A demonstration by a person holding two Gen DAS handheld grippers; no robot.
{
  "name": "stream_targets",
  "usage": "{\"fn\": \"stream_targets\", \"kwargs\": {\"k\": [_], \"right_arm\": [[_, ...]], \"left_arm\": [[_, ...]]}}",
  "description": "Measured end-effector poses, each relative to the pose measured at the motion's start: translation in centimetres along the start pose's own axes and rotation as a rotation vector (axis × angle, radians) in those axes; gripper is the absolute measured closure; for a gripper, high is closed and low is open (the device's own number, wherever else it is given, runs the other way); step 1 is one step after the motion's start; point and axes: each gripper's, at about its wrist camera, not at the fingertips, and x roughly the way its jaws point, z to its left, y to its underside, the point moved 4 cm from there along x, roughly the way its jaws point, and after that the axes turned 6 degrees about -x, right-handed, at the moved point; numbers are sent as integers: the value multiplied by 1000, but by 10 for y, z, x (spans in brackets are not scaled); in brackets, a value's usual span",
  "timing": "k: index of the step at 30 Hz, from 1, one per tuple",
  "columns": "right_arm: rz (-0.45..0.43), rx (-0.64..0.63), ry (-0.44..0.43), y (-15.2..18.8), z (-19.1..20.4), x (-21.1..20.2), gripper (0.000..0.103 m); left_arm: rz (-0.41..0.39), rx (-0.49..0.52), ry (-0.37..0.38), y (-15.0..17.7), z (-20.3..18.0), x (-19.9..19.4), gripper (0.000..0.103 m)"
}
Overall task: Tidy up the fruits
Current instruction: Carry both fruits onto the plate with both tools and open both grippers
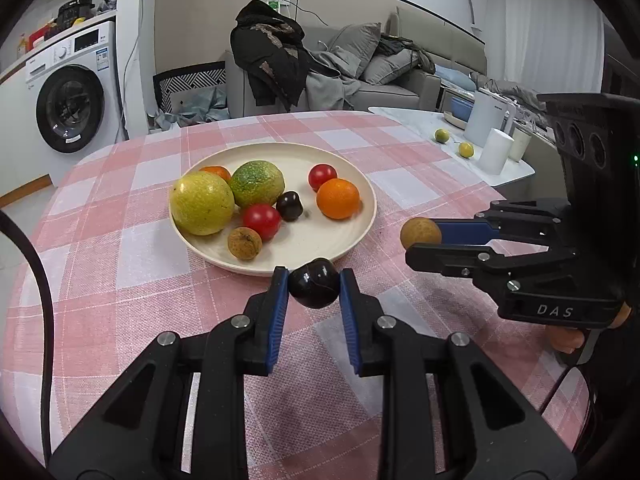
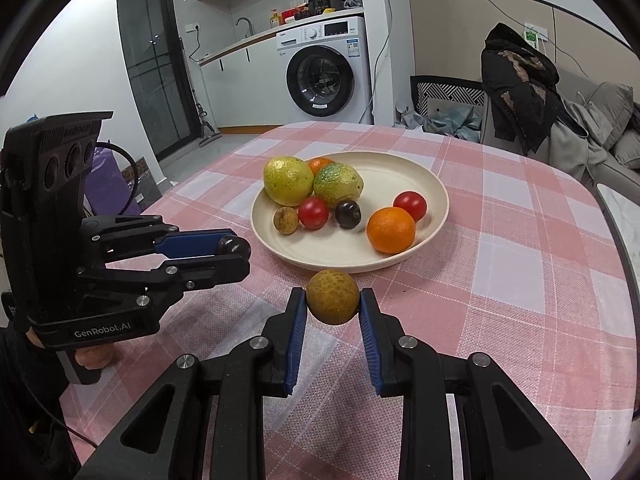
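A cream plate (image 1: 352,236) (image 2: 436,196) on the pink checked tablecloth holds several fruits: two yellow-green citrus, two oranges, two red tomatoes, a dark plum (image 1: 289,205) and a brown longan (image 1: 244,243). My left gripper (image 1: 314,284) (image 2: 240,246) is shut on a dark glossy plum (image 1: 314,283) (image 2: 233,245), lifted just short of the plate's near rim. My right gripper (image 2: 333,298) (image 1: 424,240) is shut on a brown longan (image 2: 333,297) (image 1: 420,233), to the right of the plate's near edge. A hand grips each gripper's handle.
A white side table (image 1: 404,118) at the far right carries two small limes, white cups and a kettle (image 1: 486,118). Beyond the table stand a grey sofa with clothes (image 1: 276,60) and a washing machine (image 2: 326,76). A black cable (image 1: 38,280) hangs at the left.
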Motion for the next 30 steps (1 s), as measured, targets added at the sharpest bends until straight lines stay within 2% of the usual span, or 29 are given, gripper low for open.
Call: {"fn": "stream_targets", "kwargs": {"k": [7,21,30], "right_arm": [[-24,-18,52,-5,2,-1,76],[-26,-45,70,-24,7,10,76],[-92,4,70,-42,-3,21,76]], "left_arm": [[-15,-13,-18,-3,5,0,80],[-57,-37,-36,-18,11,-1,80],[-95,-41,-66,-33,14,9,80]]}}
